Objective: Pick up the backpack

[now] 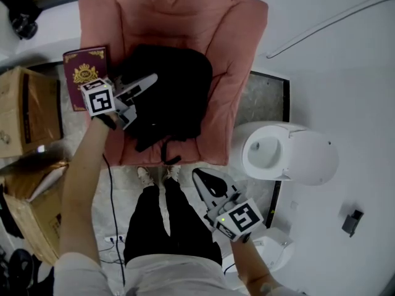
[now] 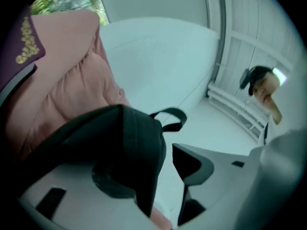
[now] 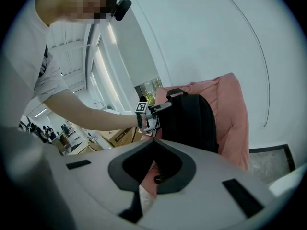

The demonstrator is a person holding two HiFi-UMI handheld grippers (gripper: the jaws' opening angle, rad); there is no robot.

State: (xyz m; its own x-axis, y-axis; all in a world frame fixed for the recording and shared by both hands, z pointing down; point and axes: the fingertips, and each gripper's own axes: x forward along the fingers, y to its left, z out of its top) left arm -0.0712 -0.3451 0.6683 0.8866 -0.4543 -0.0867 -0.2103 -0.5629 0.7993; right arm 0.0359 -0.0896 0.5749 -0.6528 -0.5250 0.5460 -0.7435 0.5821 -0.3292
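Note:
A black backpack lies on a pink cushioned chair. My left gripper reaches in from the chair's left side, pointing level, and is open with the pack's left edge between its jaws. In the left gripper view the backpack covers the left jaw's pad, and a gap shows before the right one. The pack's carry loop sticks out beyond. My right gripper hangs in front of the seat, shut and holding nothing, aimed at the backpack. A strap dangles over the seat's front.
A maroon book with a gold emblem leans at the chair's left arm. Cardboard boxes stand on the left, and a round white appliance on the right. The person's legs are close to the seat's front.

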